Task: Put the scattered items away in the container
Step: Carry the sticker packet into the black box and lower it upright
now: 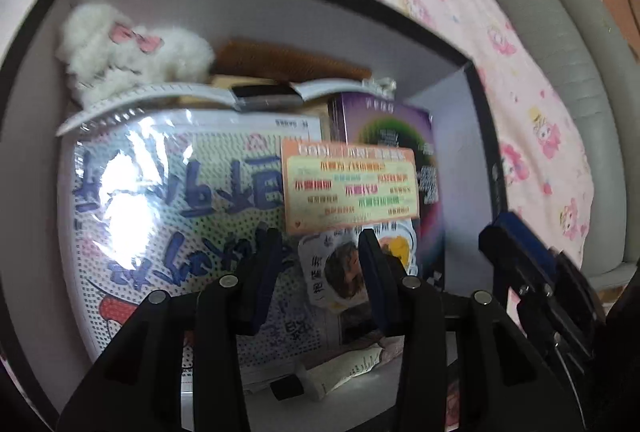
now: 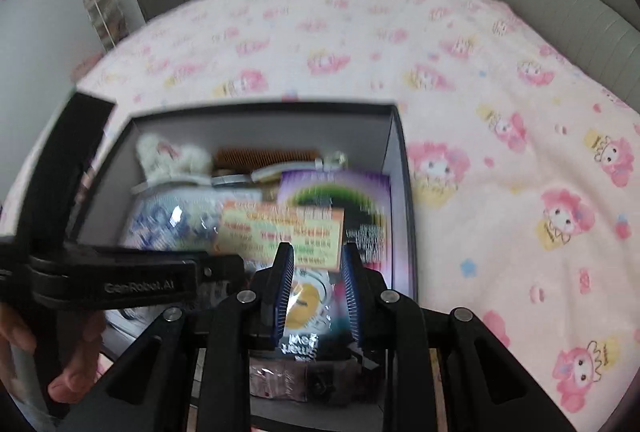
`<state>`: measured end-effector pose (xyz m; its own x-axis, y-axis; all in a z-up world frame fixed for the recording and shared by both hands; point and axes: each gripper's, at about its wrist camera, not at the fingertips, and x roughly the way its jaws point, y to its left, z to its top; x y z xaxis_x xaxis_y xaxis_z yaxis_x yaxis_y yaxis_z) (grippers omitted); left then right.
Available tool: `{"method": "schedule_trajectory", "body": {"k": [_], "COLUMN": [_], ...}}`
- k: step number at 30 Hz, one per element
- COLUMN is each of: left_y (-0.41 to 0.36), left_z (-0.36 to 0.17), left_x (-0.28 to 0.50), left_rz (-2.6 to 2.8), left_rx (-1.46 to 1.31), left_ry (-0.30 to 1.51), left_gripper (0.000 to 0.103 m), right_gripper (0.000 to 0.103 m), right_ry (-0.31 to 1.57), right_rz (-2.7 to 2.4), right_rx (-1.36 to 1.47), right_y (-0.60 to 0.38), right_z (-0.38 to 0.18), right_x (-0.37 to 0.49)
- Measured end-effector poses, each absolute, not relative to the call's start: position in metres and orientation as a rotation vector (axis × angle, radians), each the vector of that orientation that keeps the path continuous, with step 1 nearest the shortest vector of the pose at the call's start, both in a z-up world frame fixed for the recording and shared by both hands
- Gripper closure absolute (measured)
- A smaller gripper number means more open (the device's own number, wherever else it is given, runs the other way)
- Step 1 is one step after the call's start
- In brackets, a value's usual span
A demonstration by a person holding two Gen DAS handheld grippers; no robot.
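The box [image 1: 256,12] looks like stiff card, matt grey inside with a dark rim. Ahead of the left fingers [image 1: 264,272] lies a packet [image 1: 160,200] in glossy clear film that throws a bright glare. Beyond it sit a fluffy white plush [image 1: 120,52], a brown comb [image 1: 288,62] with rough teeth, and a smooth white strap [image 1: 160,96]. Just past the fingers a paper card [image 1: 348,188] looks matt, and the purple carton [image 1: 424,136] has a slight sheen. The fingers are matt black plastic with ribbed blue pads [image 2: 286,288] and shiny metal pins [image 2: 246,297]. The bed's blanket [image 2: 480,112] is soft pink fleece.
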<state>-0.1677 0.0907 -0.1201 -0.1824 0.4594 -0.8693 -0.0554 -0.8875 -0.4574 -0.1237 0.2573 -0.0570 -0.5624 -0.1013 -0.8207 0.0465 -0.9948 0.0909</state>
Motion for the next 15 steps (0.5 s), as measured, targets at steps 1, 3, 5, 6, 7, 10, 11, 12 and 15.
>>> {"method": "schedule_trajectory", "body": {"k": [1, 3, 5, 6, 7, 10, 11, 12, 15], "left_y": [0.09, 0.092, 0.095, 0.101, 0.106, 0.117, 0.117, 0.114, 0.101], "left_z": [-0.12, -0.125, -0.13, -0.131, -0.131, -0.13, -0.13, -0.127, -0.119], "left_x": [-0.167, -0.168, -0.169, -0.168, -0.167, -0.165, -0.165, -0.164, -0.162], "left_rz": [2.148, 2.133, 2.105, 2.093, 2.084, 2.032, 2.014, 2.01, 2.084], "left_rx": [-1.749, -1.767, -1.783, -1.779, -1.769, -1.753, -1.748, -1.736, -1.721], "left_ry": [-0.477, -0.486, -0.483, -0.472, -0.462, -0.463, -0.474, -0.502, -0.538], "left_gripper": [0.064, 0.064, 0.064, 0.064, 0.064, 0.069, 0.069, 0.069, 0.069], "right_gripper": [0.081, 0.081, 0.081, 0.081, 0.081, 0.082, 0.082, 0.082, 0.082], "right_ry": [-0.107, -0.119, -0.115, -0.121, -0.129, -0.192, -0.204, -0.221, -0.297], "right_rz": [-2.697, -2.67, -2.652, -2.637, -2.627, -2.592, -2.597, -2.603, -2.595], "right_rx": [1.419, 1.463, 1.522, 1.55, 1.562, 1.588, 1.597, 1.598, 1.586], "right_y": [0.258, 0.257, 0.256, 0.256, 0.257, 0.262, 0.263, 0.266, 0.274], "right_z": [-0.056, -0.061, -0.069, -0.073, -0.074, -0.077, -0.077, -0.077, -0.077], "right_x": [-0.123, -0.126, -0.131, -0.133, -0.134, -0.135, -0.133, -0.131, -0.129]}}
